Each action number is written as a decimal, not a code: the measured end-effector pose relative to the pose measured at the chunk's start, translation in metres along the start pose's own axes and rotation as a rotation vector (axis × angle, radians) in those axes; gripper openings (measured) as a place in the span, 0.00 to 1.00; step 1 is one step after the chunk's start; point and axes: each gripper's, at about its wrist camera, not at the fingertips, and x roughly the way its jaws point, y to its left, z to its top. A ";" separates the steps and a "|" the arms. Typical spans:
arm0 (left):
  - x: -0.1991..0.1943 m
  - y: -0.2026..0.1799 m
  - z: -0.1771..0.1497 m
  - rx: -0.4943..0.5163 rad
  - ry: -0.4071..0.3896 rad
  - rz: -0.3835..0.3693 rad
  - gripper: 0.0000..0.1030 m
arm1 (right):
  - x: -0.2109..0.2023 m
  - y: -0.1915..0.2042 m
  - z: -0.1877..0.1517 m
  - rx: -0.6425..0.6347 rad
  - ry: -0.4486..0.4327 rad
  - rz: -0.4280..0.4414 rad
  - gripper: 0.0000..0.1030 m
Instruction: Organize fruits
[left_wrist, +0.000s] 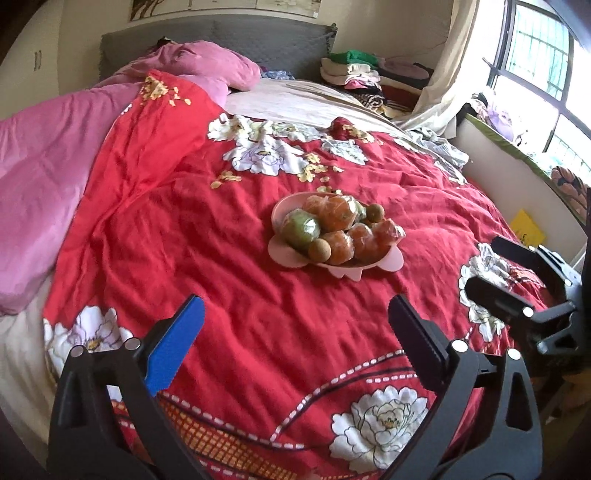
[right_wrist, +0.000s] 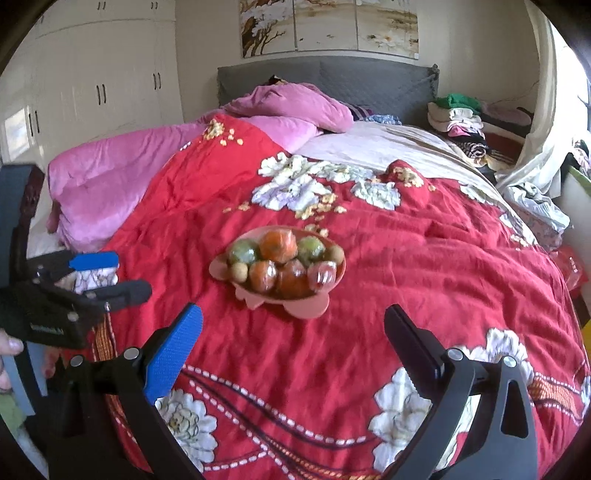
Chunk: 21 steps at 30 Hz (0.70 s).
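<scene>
Both my grippers angled down, side by side. Left gripper (left_wrist: 295, 325) jaws spread wide, nothing between. Right gripper (right_wrist: 293, 334) same: wide apart, empty.

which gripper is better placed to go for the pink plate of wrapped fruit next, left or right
Roughly even, slight edge to the right gripper: the pink plastic plate piled with wrapped fruit sits almost centred ahead of its open, empty jaws. From the left gripper, also open and empty, the plate sits slightly right of centre.

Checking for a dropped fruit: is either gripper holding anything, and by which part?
Nothing is held: left gripper and right gripper are both open and empty.
</scene>
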 end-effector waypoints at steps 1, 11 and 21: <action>0.000 0.000 -0.001 -0.004 0.001 0.002 0.91 | 0.000 0.000 -0.003 0.005 0.004 0.000 0.95; -0.002 0.001 -0.017 -0.022 0.015 0.026 0.91 | 0.005 -0.004 -0.023 0.055 0.037 -0.018 0.96; 0.003 -0.001 -0.027 -0.031 0.036 0.025 0.91 | 0.008 -0.004 -0.031 0.044 0.053 -0.042 0.96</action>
